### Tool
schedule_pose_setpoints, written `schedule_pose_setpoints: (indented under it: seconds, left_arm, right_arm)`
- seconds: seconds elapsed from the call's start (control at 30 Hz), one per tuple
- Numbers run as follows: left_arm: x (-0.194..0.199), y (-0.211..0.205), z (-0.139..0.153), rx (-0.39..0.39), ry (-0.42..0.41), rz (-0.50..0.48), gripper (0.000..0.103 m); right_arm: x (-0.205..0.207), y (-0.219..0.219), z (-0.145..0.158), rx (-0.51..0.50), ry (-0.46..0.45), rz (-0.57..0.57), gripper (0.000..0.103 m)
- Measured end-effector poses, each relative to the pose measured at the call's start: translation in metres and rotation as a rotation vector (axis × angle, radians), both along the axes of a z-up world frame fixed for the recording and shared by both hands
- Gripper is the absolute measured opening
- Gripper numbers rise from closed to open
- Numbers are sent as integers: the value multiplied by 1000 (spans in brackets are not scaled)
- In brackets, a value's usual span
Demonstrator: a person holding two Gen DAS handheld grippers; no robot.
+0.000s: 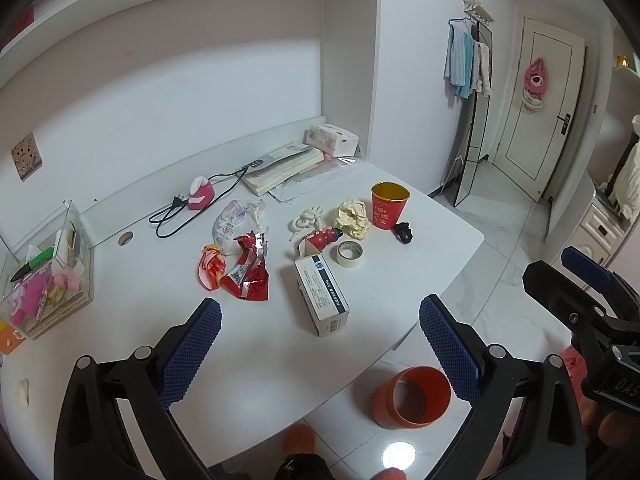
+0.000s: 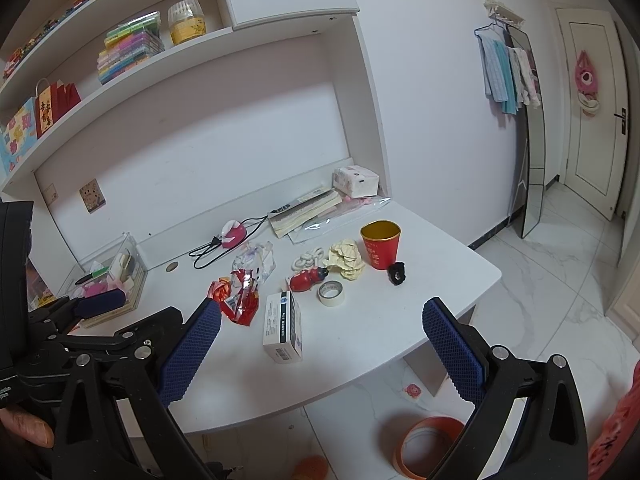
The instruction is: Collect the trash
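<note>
Trash lies on the white desk (image 1: pixel 280 352): a torn red wrapper (image 1: pixel 250 268), a clear crumpled bag (image 1: pixel 236 218), a yellow crumpled paper ball (image 1: pixel 353 218), a red paper cup (image 1: pixel 389 205) and a white box (image 1: pixel 322 294). An orange bin (image 1: pixel 412 396) stands on the floor below the desk's front edge. My left gripper (image 1: pixel 320 332) is open and empty above the desk's near edge. My right gripper (image 2: pixel 322 330) is open and empty, hovering before the box (image 2: pixel 282 326), wrapper (image 2: pixel 242 300) and bin (image 2: pixel 428 446).
A tape roll (image 1: pixel 349 254), red toy bottle (image 1: pixel 322 238), black clip (image 1: pixel 403 233), white cord knot (image 1: pixel 306 218), books (image 1: pixel 280 168), tissue pack (image 1: pixel 332 140) and a clear organiser (image 1: pixel 48 272) share the desk. A mirror (image 1: pixel 474 120) leans by the door.
</note>
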State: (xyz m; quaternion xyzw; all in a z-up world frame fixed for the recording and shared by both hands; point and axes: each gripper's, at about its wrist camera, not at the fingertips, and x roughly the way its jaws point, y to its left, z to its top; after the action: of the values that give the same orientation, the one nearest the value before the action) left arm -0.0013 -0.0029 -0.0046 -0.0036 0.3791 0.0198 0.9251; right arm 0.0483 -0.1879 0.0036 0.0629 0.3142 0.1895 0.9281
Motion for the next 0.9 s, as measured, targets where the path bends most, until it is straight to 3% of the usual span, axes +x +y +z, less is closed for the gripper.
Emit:
schedule_pose_setpoints:
  seconds: [0.9]
  left_arm:
    - [-3, -4, -7, 3, 7, -2, 98]
  right_arm:
    - [-1, 1, -6, 5, 12, 4, 98]
